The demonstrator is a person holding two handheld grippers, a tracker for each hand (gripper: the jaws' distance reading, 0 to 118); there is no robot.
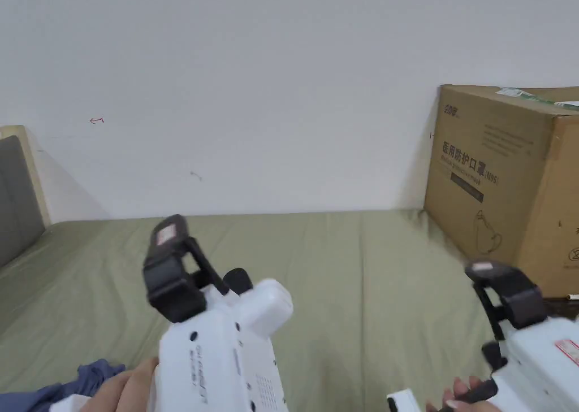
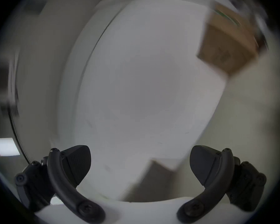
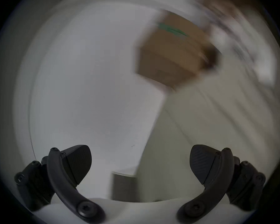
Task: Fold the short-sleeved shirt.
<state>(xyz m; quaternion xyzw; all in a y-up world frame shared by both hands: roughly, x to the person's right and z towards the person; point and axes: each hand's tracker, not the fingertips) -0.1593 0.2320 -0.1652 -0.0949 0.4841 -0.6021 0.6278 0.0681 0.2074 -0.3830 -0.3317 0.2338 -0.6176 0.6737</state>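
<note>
A bit of blue-grey cloth (image 1: 85,375) lies on the olive-green bed sheet (image 1: 362,272) at the bottom left corner of the head view, mostly cut off by the frame. A hand holds my left gripper (image 1: 201,260) just right of the cloth, raised and pointing at the wall. In its own blurred view the left gripper (image 2: 140,164) has its jaws wide apart with nothing between them. My right gripper (image 1: 500,286) is held up at the lower right. Its own view shows the right gripper (image 3: 140,164) open and empty too.
A large cardboard box (image 1: 509,187) stands on the bed at the right, against the white wall (image 1: 254,91). A grey padded headboard (image 1: 17,198) rises at the left edge. Bare sheet stretches between them.
</note>
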